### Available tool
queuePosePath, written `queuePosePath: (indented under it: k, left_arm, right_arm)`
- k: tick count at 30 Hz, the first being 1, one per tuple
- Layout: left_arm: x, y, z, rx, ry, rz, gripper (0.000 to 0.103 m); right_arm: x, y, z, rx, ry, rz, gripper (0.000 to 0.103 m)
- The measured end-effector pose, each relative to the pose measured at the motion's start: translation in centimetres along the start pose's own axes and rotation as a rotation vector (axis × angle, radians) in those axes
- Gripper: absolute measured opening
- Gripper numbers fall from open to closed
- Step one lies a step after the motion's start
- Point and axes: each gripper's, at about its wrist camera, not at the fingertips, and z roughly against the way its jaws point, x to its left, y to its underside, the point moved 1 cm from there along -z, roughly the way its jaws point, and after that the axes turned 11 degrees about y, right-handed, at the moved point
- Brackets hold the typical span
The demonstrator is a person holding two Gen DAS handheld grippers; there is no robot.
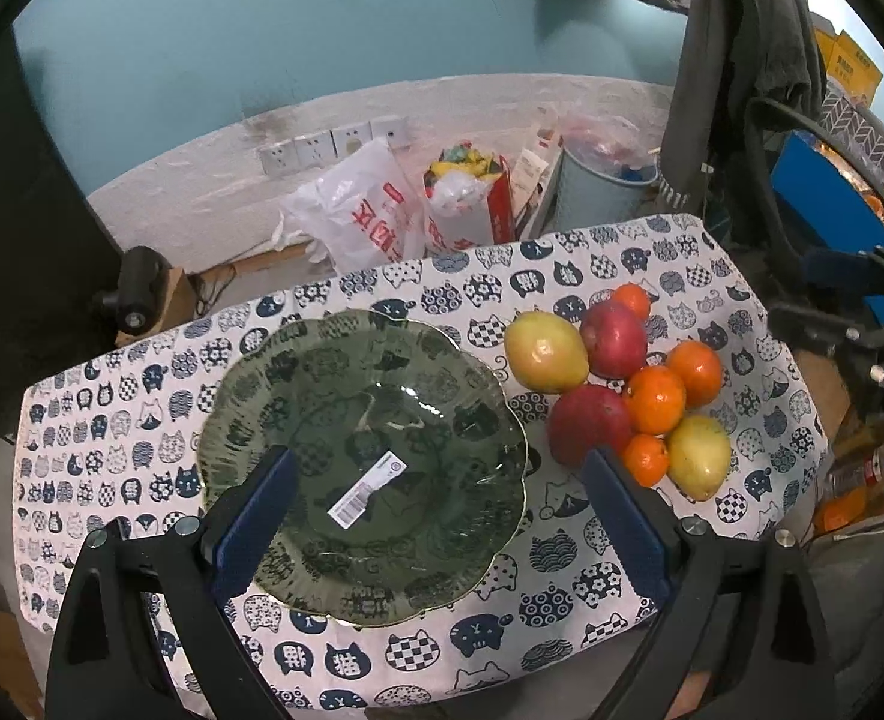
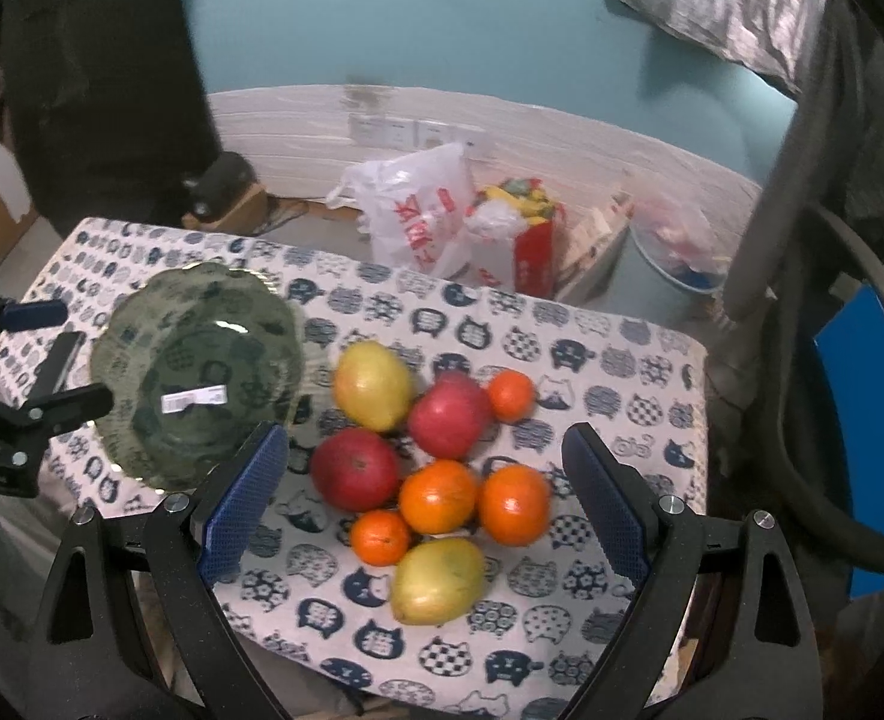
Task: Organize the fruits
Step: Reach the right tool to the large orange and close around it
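Note:
A scalloped green glass plate point(image 1: 363, 462) point(image 2: 195, 372) with a barcode sticker lies on the cat-print tablecloth point(image 1: 141, 450) point(image 2: 592, 360). Right of it is a fruit pile: two yellow-green mangoes point(image 2: 372, 384) point(image 2: 438, 582), two red apples point(image 2: 354, 468) point(image 2: 449, 417) and several oranges point(image 2: 438, 495). The pile point(image 1: 622, 390) also shows in the left wrist view. My left gripper point(image 1: 442, 516) point(image 2: 51, 360) hangs open over the plate with nothing between its fingers. My right gripper point(image 2: 423, 504) point(image 1: 826, 294) hangs open above the pile, its pads clear of the fruit.
Behind the table, on the floor, stand white plastic bags point(image 1: 357, 210), a red bag point(image 1: 472, 198) and a grey bin point(image 1: 604, 180) below wall sockets point(image 1: 333, 144). Dark clothing point(image 1: 736, 60) and a blue box point(image 1: 820, 204) crowd the table's right side.

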Motion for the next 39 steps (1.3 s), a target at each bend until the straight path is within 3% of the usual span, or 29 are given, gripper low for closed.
queuePosePath:
  k: [8, 17, 26, 39]
  left_arm:
    - [-1.3, -1.4, -3.1, 0.042, 0.0, -0.037, 0.097]
    - [-2.5, -2.3, -6.6, 0.098, 0.048, -0.034, 0.097]
    - [-2.9, -2.9, -9.7, 0.136, 0.033, -0.031, 0.097]
    - [-3.0, -4.1, -12.9, 0.167, 0.037, -0.032, 0.097]
  right_arm:
    - [-2.5, 0.4, -2.9, 0.078, 0.039, -0.028, 0.091]
    - [-4.3, 2.0, -7.2, 0.176, 0.053, -0.031, 0.091]
    - [-5.3, 4.1, -11.8, 0.283, 0.062, -0.03, 0.091]
    - [-6.1, 5.6, -16.1, 0.384, 0.006, -0.11, 0.089]
